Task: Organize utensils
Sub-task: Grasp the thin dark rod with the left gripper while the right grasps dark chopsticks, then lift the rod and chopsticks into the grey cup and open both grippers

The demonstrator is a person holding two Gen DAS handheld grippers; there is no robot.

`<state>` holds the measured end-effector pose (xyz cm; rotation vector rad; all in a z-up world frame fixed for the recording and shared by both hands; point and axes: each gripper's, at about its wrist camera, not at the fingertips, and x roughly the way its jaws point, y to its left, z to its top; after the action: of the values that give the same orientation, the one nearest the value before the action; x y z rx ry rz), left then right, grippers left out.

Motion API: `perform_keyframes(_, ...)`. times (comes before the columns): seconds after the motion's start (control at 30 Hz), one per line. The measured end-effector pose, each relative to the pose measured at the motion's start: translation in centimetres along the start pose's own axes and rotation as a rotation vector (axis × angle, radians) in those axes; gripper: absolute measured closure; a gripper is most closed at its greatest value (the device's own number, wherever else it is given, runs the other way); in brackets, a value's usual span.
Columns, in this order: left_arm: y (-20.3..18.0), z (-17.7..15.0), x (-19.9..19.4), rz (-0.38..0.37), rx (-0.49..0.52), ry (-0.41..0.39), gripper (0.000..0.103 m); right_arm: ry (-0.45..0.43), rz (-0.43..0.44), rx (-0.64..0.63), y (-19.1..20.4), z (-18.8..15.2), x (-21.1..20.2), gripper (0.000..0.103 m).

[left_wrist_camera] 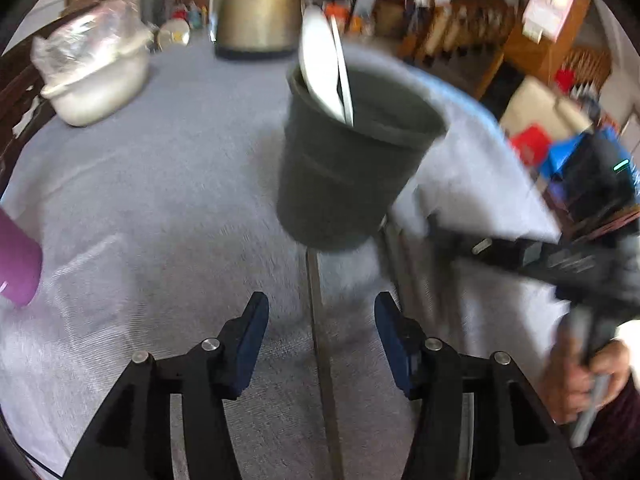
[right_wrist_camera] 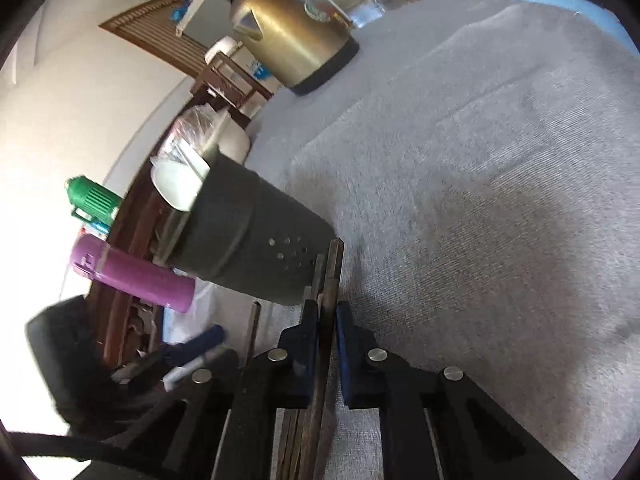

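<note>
Two chopsticks (right_wrist_camera: pixel 326 320) pinched in right jaws — one (left_wrist_camera: pixel 320 320) loose between left jaws.

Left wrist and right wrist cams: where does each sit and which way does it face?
Left wrist: on the left gripper, tilted down over the grey cloth toward the dark holder; its open fingers straddle a chopstick, the person's hand at right.
Right wrist: on the right gripper, rolled sideways, facing the holder; fingers shut on chopsticks.
Shared: holder, white spoon, gold kettle, purple flask, cloth.
</note>
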<state>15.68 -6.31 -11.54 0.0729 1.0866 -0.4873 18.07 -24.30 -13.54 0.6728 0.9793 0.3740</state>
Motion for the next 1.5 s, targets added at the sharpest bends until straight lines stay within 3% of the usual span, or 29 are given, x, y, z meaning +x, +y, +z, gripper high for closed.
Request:
perform_keyframes(0.03,0.0,0.1,0.7,-0.011,-0.006,0.016,0.057,-0.009,0.011,0.006,-0.3,0.0,-0.6,0.093)
perform_keyframes(0.07,0.0,0.3,0.8,-0.012,-0.007,0.002,0.059,-0.019,0.017,0.011,-0.5,0.0,-1.1,0.093)
perform_keyframes(0.13,0.1,0.5,1.1,-0.045,-0.018,0.01,0.092,-0.033,0.03,0.011,-0.8,-0.1,-2.1,0.093)
perform_keyframes(0.17,0.3,0.6,1.2,-0.06,-0.035,0.018,0.094,-0.042,0.036,0.008,-0.8,-0.1,-2.5,0.094)
perform_keyframes(0.33,0.9,0.2,0.7,-0.053,-0.052,-0.007,0.096,-0.06,0.036,-0.01,-0.3,0.2,-3.6,0.094)
perform_keyframes(0.57,1.5,-0.9,-2.9,-0.058,-0.079,-0.104,0.097,0.025,0.059,0.146,-2.6,0.7,-1.9,0.086)
perform_keyframes(0.63,1.9,-1.1,-4.0,-0.068,-0.083,-0.131,0.097,0.038,0.063,0.146,-2.4,0.8,-1.3,0.081)
perform_keyframes(0.7,1.6,-1.5,-5.4,-0.08,-0.082,-0.161,0.097,0.059,0.061,0.136,-2.0,0.9,-0.6,0.062)
perform_keyframes(0.8,1.7,-2.0,-7.2,-0.105,-0.08,-0.2,0.097,0.045,0.054,0.103,-1.2,1.0,-0.2,0.048)
perform_keyframes(0.83,1.8,-2.1,-7.6,-0.109,-0.08,-0.208,0.097,0.027,0.046,0.083,-0.8,1.0,-0.1,0.049)
perform_keyframes(0.9,1.8,-2.0,-8.2,-0.122,-0.081,-0.227,0.097,0.056,0.041,0.066,-0.7,1.0,0.7,0.068)
perform_keyframes(0.97,1.9,-2.0,-8.3,-0.116,-0.069,-0.226,0.097,0.082,0.042,0.064,-0.8,0.8,1.5,0.072)
perform_keyframes(1.1,2.1,-1.9,-6.9,-0.106,-0.079,-0.155,0.097,0.077,0.026,0.04,-0.6,0.7,1.6,0.094)
perform_keyframes(1.17,2.2,-2.1,-6.2,-0.108,-0.074,-0.121,0.093,0.055,0.022,0.014,-0.2,0.4,0.9,0.094)
perform_keyframes(1.23,1.9,-2.1,-5.5,-0.115,-0.075,-0.094,0.076,0.028,0.018,-0.017,0.4,0.2,0.0,0.094)
perform_keyframes(1.33,1.3,-1.6,-4.5,-0.118,-0.05,-0.074,0.063,0.005,0.032,-0.017,0.4,0.1,-1.1,0.094)
perform_keyframes(1.5,0.8,-0.8,-1.7,-0.09,-0.026,-0.005,0.063,-0.055,0.062,0.011,-0.2,-0.1,-3.1,0.094)
